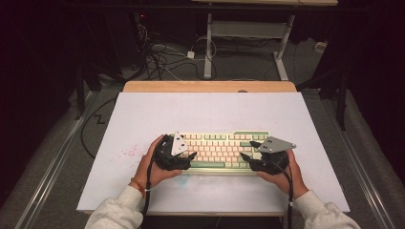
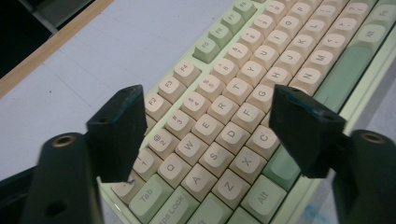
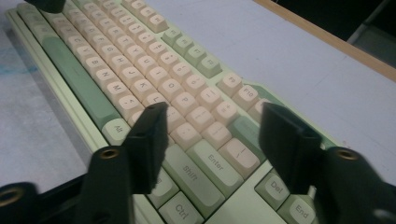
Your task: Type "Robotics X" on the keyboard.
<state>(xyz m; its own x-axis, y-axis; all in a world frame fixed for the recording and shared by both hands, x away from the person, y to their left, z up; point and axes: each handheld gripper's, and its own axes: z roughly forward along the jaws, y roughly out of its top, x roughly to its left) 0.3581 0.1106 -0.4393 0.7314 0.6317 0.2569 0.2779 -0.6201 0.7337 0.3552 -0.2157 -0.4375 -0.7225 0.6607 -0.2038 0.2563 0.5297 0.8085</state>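
Cream-and-green keyboard (image 1: 219, 150) flat on white table (image 1: 143, 114), near front edge, centred. Left gripper (image 1: 184, 160) over left end, jaws spread, empty. Right gripper (image 1: 248, 160) over right end, jaws spread, empty. Nothing grasped or lifted yet; likely just starting.

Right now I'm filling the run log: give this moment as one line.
left gripper: open over left keys | right gripper: open over right keys | keyboard: flat on white mat
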